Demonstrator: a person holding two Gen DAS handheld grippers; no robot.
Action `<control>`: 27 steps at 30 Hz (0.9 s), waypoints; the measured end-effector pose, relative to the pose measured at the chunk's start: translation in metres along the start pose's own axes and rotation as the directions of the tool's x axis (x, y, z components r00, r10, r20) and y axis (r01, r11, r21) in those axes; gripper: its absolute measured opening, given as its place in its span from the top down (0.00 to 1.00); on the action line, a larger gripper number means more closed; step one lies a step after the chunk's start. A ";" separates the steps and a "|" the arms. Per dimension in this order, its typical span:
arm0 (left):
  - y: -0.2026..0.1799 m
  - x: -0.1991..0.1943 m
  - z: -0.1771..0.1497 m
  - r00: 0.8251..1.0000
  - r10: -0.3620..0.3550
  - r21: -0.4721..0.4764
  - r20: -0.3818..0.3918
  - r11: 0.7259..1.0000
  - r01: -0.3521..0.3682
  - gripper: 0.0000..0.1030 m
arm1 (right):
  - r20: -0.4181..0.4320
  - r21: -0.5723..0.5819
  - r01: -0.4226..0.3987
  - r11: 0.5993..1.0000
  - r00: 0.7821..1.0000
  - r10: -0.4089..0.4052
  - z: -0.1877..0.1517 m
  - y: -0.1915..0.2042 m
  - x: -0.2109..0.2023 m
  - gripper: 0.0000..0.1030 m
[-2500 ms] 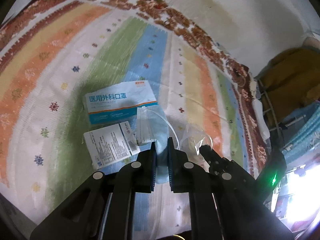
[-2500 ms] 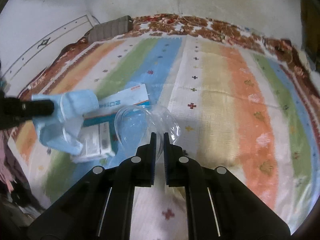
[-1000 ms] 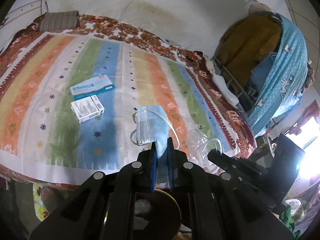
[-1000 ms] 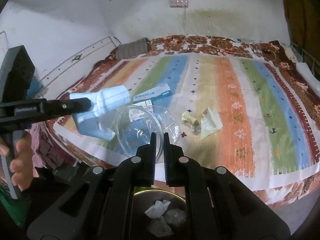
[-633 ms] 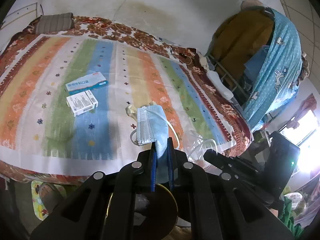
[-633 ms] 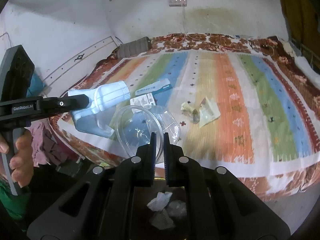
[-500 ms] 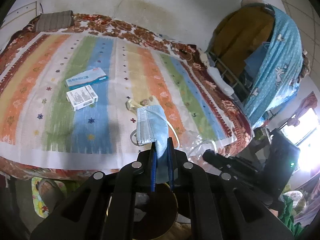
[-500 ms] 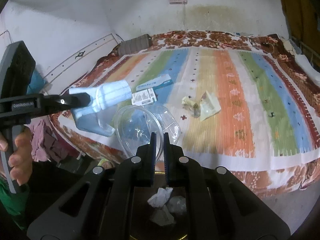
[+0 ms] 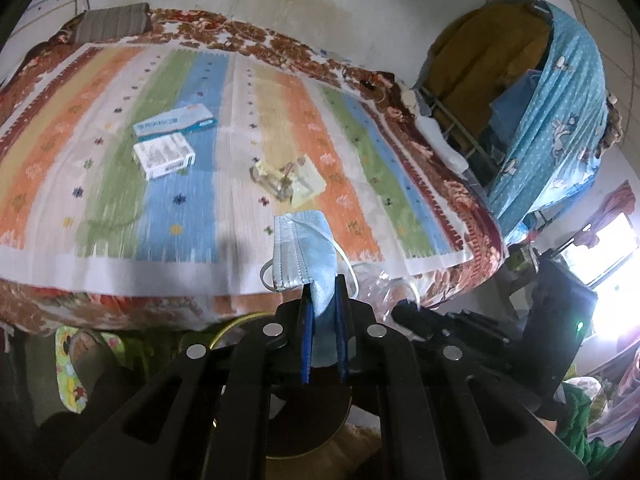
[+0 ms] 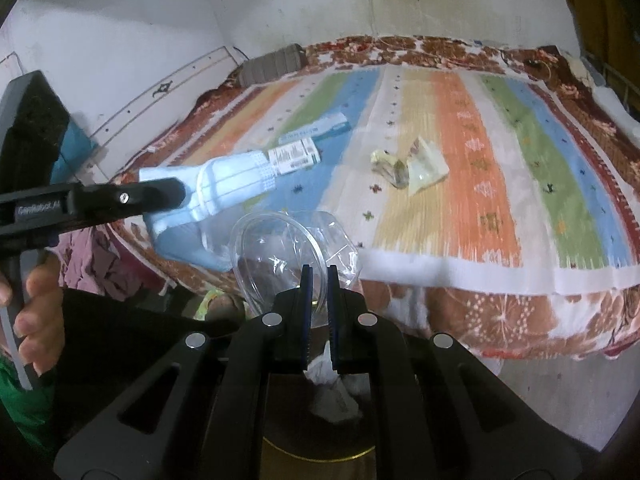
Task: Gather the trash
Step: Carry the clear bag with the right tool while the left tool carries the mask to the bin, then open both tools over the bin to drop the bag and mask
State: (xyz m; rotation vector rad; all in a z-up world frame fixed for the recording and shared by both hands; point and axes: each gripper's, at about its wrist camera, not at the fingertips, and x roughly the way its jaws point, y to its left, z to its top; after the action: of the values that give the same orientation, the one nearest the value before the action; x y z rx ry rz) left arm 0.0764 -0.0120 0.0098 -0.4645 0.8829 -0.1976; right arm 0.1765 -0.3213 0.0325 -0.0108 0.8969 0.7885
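Observation:
My left gripper [image 9: 323, 280] is shut on a blue face mask [image 9: 304, 254] and holds it off the bed's near edge, above a round trash bin [image 9: 308, 412] with a gold rim. My right gripper [image 10: 318, 270] is shut on a clear plastic wrapper [image 10: 288, 248], also over the bin [image 10: 320, 432], where crumpled white paper [image 10: 330, 384] lies. The mask [image 10: 224, 188] and the left gripper's finger [image 10: 120, 200] show at the left of the right wrist view. On the striped bedspread [image 9: 192, 160] lie a blue mask box [image 9: 176, 122], a white box [image 9: 164, 156] and crumpled yellowish wrappers [image 9: 290, 178].
A folded grey cloth [image 9: 112, 26] lies at the head of the bed by the wall. A blue curtain [image 9: 560, 120] and a rack stand to the right of the bed. Clothes [image 10: 96, 264] hang off the bed's left side.
Both grippers have pulled back from the bed with mask and wrapper still held. They now hang over the bin, which shows larger beneath them.

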 end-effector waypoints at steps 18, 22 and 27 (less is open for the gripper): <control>0.014 0.040 -0.053 0.985 0.080 -0.091 -0.152 0.991 -0.094 0.92 | -0.180 0.063 0.081 0.995 0.981 -0.068 -0.044 -0.010 0.030 0.94; 0.024 0.053 -0.059 0.975 0.076 -0.138 -0.210 0.985 -0.106 0.91 | -0.227 0.110 0.086 0.990 0.972 -0.060 -0.052 -0.015 0.040 0.94; 0.025 0.055 -0.061 0.972 0.092 -0.140 -0.216 0.982 -0.125 0.91 | -0.272 0.103 0.103 0.989 0.960 -0.071 -0.056 -0.014 0.051 0.94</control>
State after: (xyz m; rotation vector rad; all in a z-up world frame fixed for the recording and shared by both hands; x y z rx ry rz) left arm 0.0626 -0.0280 -0.0730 -0.5433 1.1325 -0.0783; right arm 0.1650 -0.3186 -0.0437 -0.0558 1.1902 0.6606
